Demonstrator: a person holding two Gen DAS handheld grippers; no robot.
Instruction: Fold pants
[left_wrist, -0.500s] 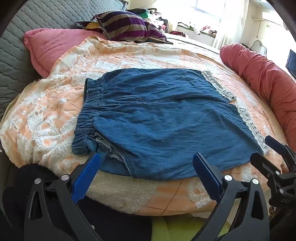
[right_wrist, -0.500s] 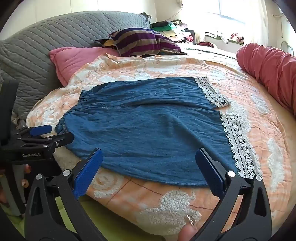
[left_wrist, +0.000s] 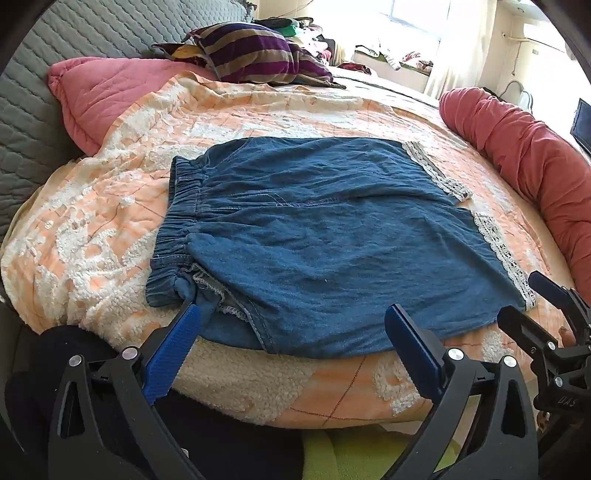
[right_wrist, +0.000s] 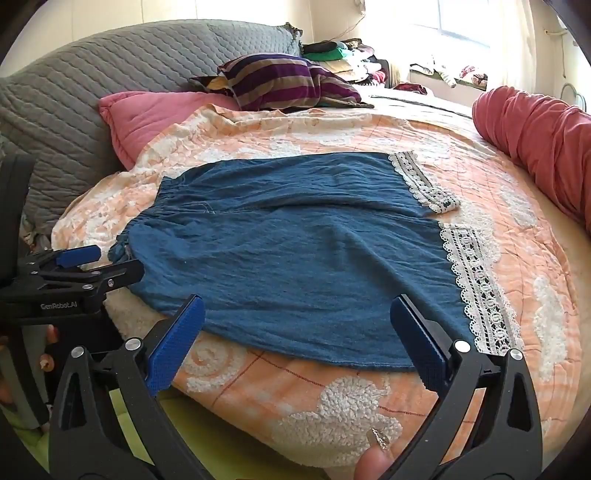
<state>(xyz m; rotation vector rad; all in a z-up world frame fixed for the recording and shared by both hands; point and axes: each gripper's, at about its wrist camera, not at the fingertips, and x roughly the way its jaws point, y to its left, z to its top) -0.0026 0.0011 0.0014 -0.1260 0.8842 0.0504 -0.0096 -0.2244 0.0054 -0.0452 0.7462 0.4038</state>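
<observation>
**Both jaws apart at near hem of denim pants**

Jaws of the left gripper (left_wrist: 295, 325) stand wide apart, gripping nothing. Its left blue pad (left_wrist: 173, 354) lies against the bunched near corner of the waistband; whether it presses the cloth cannot be told. Its right pad sits over the near edge of the fabric. Between them lies the near edge of the blue denim pants with white lace-trimmed leg hems (left_wrist: 325, 240).

Jaws of the right gripper (right_wrist: 299, 332) are likewise apart and hold nothing. Both pads hover at the pants' (right_wrist: 295, 251) near edge, the right pad close to the lace-trimmed hem (right_wrist: 480, 280).

The pants lie spread flat, elasticated waistband (left_wrist: 181, 218) to the left, leg hems to the right, one leg half overlapping the other. They rest on the peach-and-white tufted quilt (left_wrist: 92, 236) covering the bed.

Further out: a pink quilted pillow (left_wrist: 110, 96) against a grey quilted headboard (left_wrist: 33, 122) at the left, a purple-and-tan striped cushion (left_wrist: 255, 55) beyond, and a red rolled bolster (left_wrist: 524, 147) along the right side. Loose clothing is piled by the bright window (right_wrist: 461, 18).
</observation>
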